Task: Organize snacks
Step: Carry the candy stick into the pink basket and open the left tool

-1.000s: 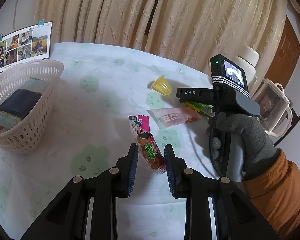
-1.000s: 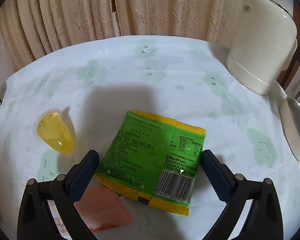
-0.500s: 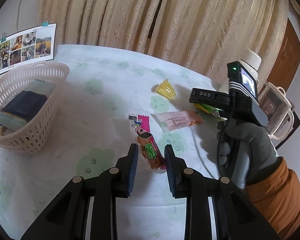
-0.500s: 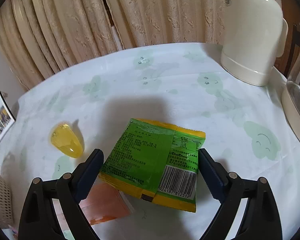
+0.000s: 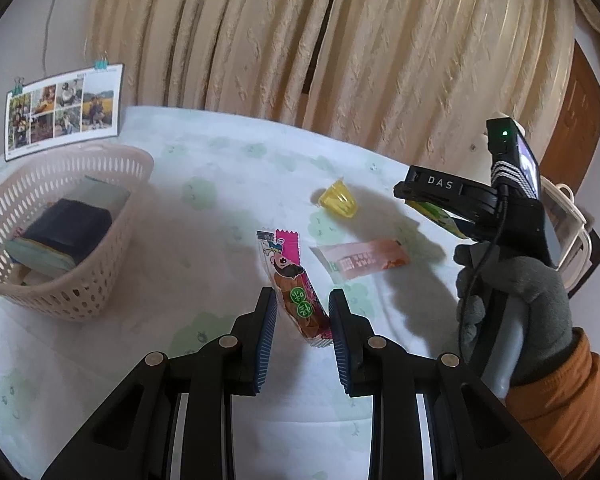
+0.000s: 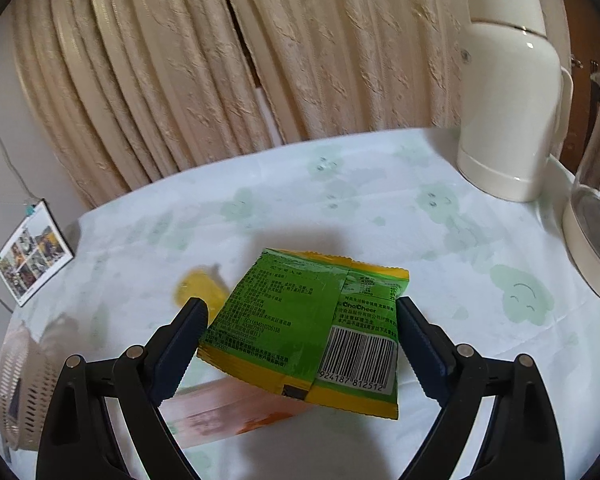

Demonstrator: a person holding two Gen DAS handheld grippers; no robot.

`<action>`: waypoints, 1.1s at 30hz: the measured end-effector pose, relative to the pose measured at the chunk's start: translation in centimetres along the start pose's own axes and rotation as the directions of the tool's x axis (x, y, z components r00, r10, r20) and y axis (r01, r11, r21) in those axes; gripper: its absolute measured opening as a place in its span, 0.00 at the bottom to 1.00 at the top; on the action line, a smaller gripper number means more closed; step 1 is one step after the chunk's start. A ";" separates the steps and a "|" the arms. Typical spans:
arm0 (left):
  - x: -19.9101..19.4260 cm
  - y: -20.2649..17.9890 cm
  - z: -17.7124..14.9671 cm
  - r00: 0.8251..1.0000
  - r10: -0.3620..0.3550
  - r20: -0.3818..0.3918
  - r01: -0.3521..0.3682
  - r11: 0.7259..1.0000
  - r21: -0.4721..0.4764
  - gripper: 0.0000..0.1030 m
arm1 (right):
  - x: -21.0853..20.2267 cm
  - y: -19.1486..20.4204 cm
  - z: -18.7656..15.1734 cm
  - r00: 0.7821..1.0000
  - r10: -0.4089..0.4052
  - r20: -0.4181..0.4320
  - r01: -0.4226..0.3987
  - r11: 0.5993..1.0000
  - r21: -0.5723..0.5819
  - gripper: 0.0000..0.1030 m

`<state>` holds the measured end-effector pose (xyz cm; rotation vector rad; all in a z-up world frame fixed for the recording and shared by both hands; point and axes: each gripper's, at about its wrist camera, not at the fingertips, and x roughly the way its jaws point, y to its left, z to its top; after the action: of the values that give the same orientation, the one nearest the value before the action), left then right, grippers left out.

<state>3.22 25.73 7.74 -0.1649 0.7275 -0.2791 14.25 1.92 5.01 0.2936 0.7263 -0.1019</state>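
My left gripper (image 5: pixel 302 308) is shut on a pink snack stick (image 5: pixel 296 292) that slants between its blue pads, low over the tablecloth. My right gripper (image 6: pixel 300 320) is shut on a green and yellow snack packet (image 6: pixel 300 320), barcode side up and lifted off the table. The packet (image 5: pixel 436 214) also peeks out under that gripper in the left wrist view, where a grey-gloved hand (image 5: pixel 516 280) holds it. A yellow jelly cup (image 5: pixel 337 200) and a pink-orange wrapper (image 5: pixel 360 260) lie on the cloth. A pink basket (image 5: pixel 100 280) at the left holds dark and pale packs.
A white thermos (image 6: pixel 508 120) and a glass jug (image 6: pixel 596 220) stand at the right edge of the table. A photo card (image 5: pixel 60 112) leans at the back left. Beige curtains hang behind the table. The basket (image 6: pixel 24 380) shows at the far left in the right wrist view.
The right gripper has closed on the green packet and lifted it, tilting up so more curtain shows. The left gripper has risen slightly with the pink snack stick.
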 end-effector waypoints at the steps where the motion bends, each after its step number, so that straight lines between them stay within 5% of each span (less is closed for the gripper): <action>1: -0.2 -0.1 0.0 1.000 0.007 0.011 -0.007 1.000 0.004 0.27 | -0.4 0.3 0.0 1.000 0.012 0.006 -0.012 1.000 -0.005 0.89; 16: -3.3 1.8 2.0 0.984 0.096 0.153 -0.093 0.995 -0.027 0.27 | -3.4 3.4 -0.2 0.991 0.122 0.047 -0.119 0.991 -0.062 0.89; 33: -6.5 11.5 4.5 0.921 0.315 0.228 -0.272 0.941 -0.200 0.27 | -4.5 5.9 -1.4 0.981 0.188 0.039 -0.183 0.976 -0.120 0.89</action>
<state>3.83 38.92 12.30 -0.2412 0.5063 0.0924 11.13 7.93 8.40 0.2455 0.6493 0.1099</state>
